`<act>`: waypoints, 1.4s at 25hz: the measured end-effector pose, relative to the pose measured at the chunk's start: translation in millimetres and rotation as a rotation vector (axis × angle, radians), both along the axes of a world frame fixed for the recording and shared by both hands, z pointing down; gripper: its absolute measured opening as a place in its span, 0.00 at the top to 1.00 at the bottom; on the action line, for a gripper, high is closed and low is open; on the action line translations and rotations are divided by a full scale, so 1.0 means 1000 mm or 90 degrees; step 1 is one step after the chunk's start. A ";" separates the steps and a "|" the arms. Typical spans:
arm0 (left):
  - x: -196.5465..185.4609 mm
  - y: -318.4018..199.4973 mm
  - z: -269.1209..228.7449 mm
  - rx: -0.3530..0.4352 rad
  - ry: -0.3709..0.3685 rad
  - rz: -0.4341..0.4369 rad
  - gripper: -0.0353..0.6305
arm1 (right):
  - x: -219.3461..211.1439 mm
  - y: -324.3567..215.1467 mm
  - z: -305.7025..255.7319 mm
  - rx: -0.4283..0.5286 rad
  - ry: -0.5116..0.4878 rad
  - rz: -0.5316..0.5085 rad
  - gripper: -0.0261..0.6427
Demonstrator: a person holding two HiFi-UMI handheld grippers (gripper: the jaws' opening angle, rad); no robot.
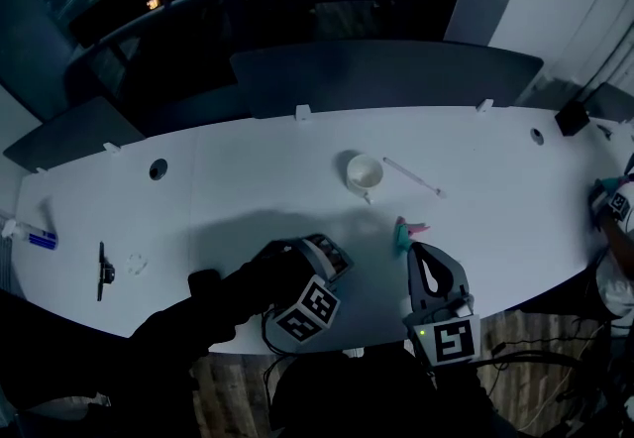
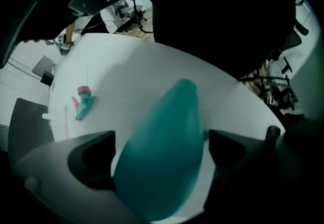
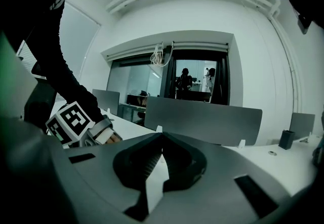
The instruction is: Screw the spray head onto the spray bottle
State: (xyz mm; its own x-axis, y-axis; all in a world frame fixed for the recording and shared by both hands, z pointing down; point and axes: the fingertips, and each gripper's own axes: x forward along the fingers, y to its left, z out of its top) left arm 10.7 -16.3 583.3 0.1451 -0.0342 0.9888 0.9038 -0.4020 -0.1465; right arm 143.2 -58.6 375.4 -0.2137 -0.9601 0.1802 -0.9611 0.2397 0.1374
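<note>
My left gripper (image 2: 162, 139) stood wide open around the bottle (image 2: 159, 167) (gap at one jaw, no squeeze). My right gripper (image 3: 162, 139) was closed and empty. The spray head (image 1: 406, 233) lay on the table (image 1: 248, 178).

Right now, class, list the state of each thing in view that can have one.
left gripper: open
right gripper: shut, empty
spray bottle: headless, between the left gripper's jaws, not gripped
spray head: lying on the table, off the bottle
cup: upright
</note>
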 end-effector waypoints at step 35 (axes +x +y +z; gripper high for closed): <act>0.018 -0.111 -0.062 -0.268 0.814 -1.065 0.29 | -0.028 -0.011 0.012 -0.025 0.018 -0.083 0.95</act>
State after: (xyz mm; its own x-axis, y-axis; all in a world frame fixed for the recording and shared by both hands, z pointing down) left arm 28.8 -127.0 521.4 0.6404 -0.6673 0.3802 -0.7370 -0.6733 0.0597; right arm 115.1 -69.2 387.7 -0.3309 -0.9166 0.2244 -0.9171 0.3684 0.1522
